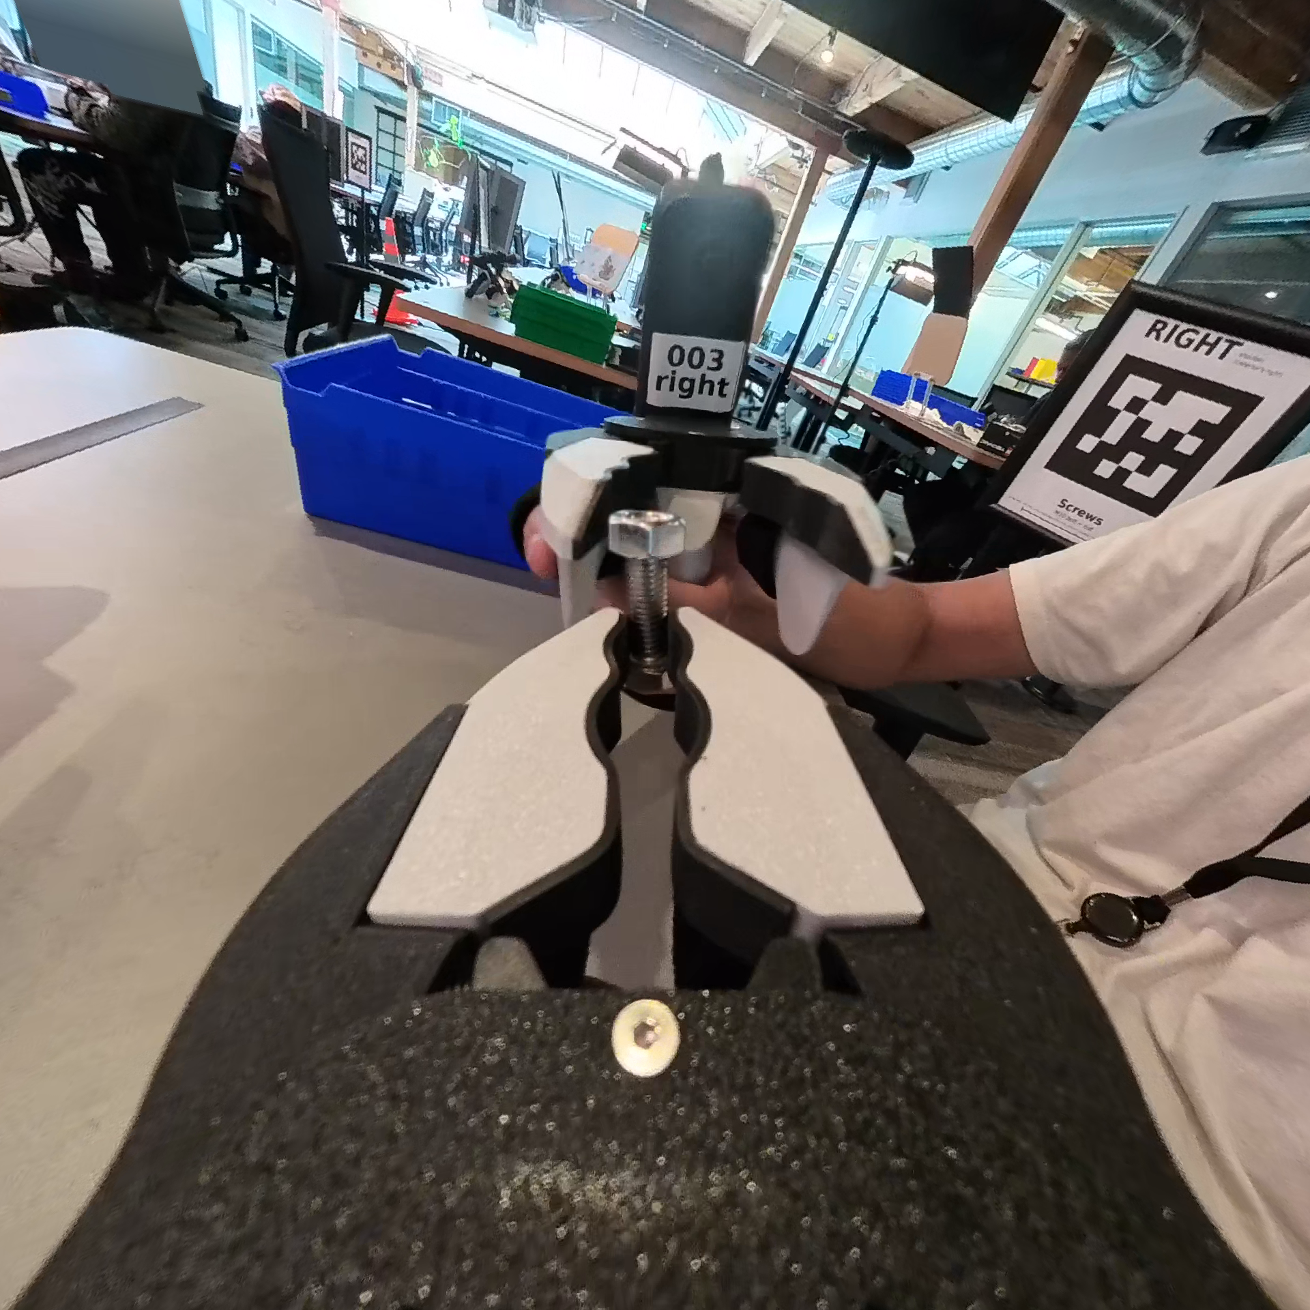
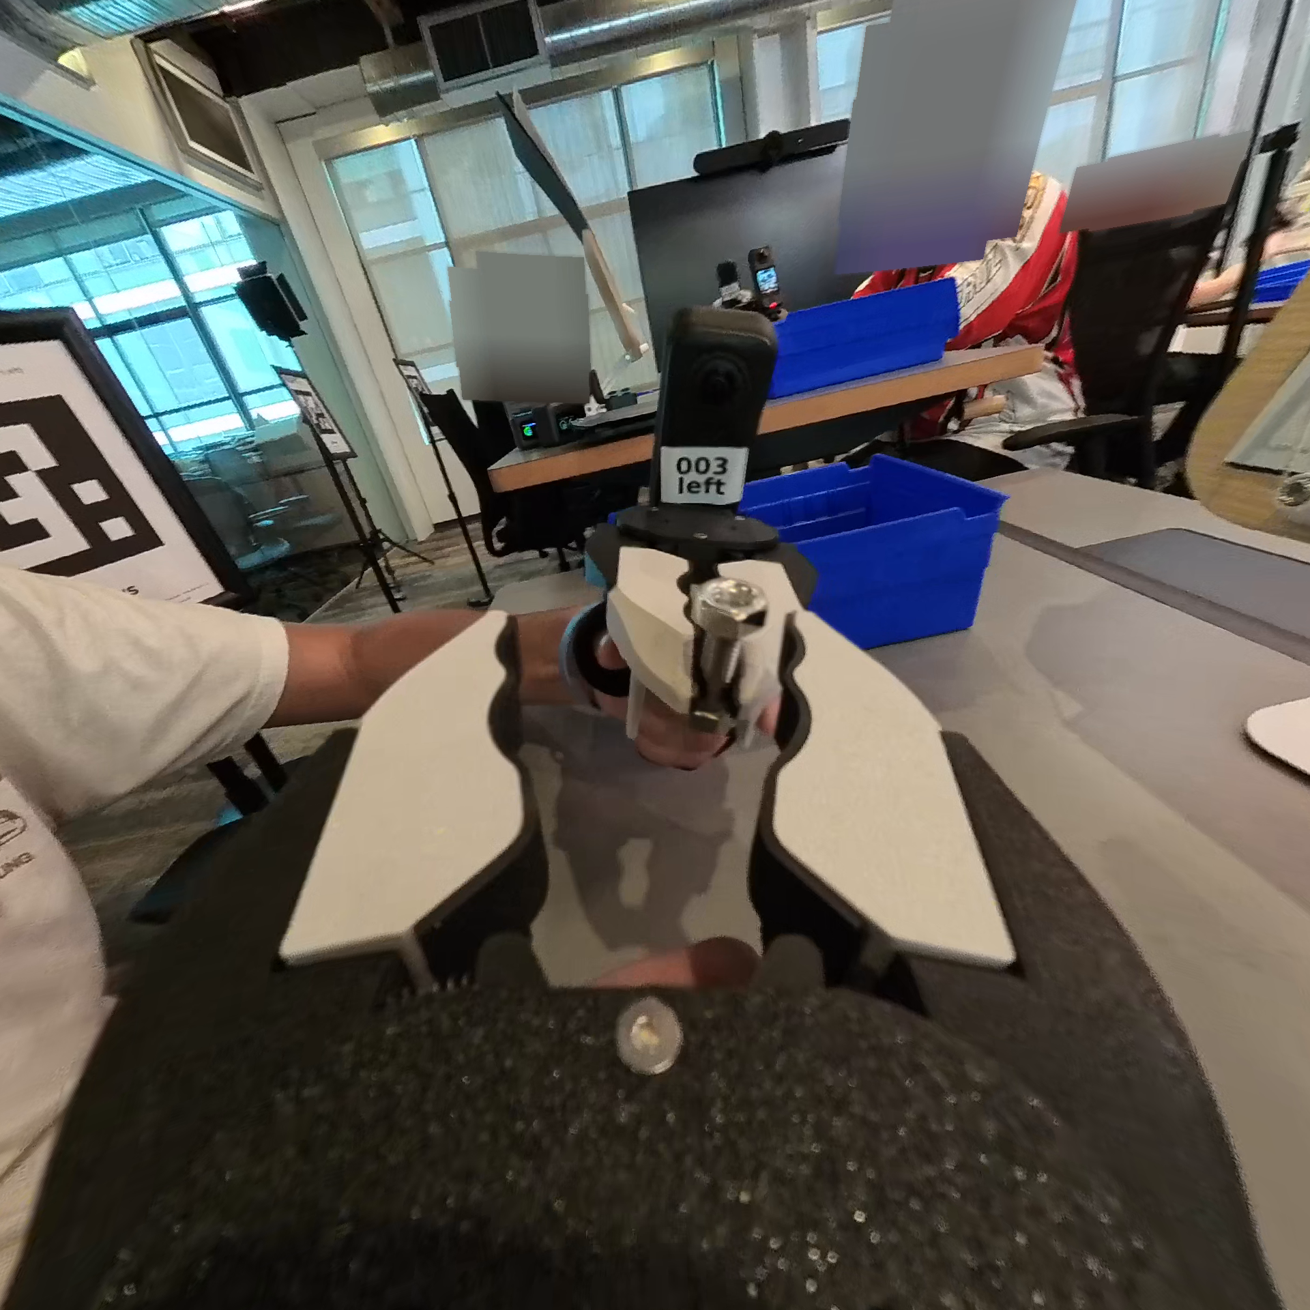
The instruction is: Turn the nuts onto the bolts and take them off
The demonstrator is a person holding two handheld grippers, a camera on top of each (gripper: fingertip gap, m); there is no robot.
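A silver hex-head bolt [image 1: 646, 567] stands upright, head up, above the grey table [image 1: 142, 709]. My left gripper [image 1: 646, 631] is shut on its threaded shaft. A nut [image 1: 648, 682] sits on the bolt's lower end, just under the fingertips. My right gripper [image 1: 687, 617] faces it from behind the bolt, open and empty, its fingers either side of the bolt head. In the right wrist view my right gripper [image 2: 648, 631] has its jaws wide apart, and the left gripper [image 2: 709, 680] holds the bolt [image 2: 726, 638] with the nut [image 2: 707, 721] at its bottom.
A blue plastic bin [image 1: 397, 454] stands on the table behind the grippers; it also shows in the right wrist view [image 2: 886, 553]. A framed marker sign [image 1: 1162, 418] stands at the right. A person's arm in a white sleeve [image 1: 1134, 567] reaches in. A white object [image 2: 1283, 730] lies at the right edge. The tips of both grippers are at nearly the same place. From either gripper's tips it is about 30 centimetres to the white object [image 2: 1283, 730].
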